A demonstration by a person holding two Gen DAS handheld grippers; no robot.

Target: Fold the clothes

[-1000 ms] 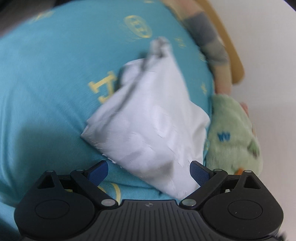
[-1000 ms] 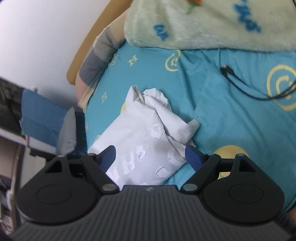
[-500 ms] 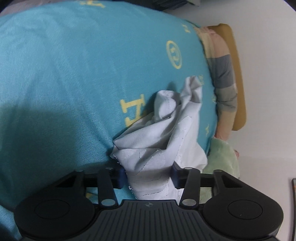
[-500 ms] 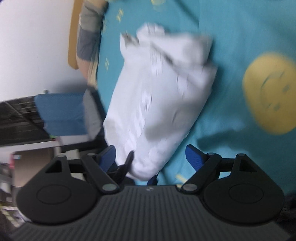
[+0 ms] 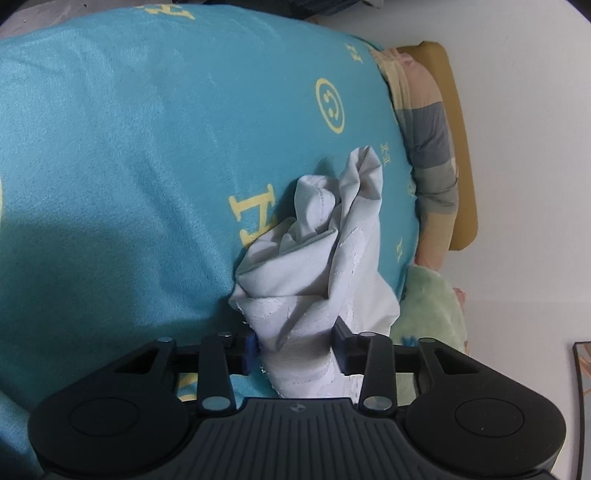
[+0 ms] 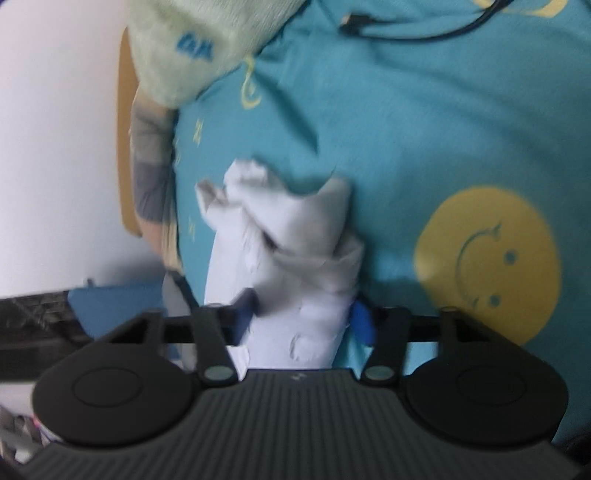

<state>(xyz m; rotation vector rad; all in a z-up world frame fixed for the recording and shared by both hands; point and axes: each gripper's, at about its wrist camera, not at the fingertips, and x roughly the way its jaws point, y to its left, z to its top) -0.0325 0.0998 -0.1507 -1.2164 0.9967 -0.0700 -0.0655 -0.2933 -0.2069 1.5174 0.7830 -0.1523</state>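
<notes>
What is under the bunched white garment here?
The white garment lies on the teal bedsheet, clamped by the left tool and right tool. Sheet shows all around it; whatever lies directly beneath the cloth is covered.

Beside the white garment, on the side with the yellow H, the teal bed cover lies bare. On its opposite side a green fleece blanket crowds close; beyond that, a black cable crosses the cover.
</notes>
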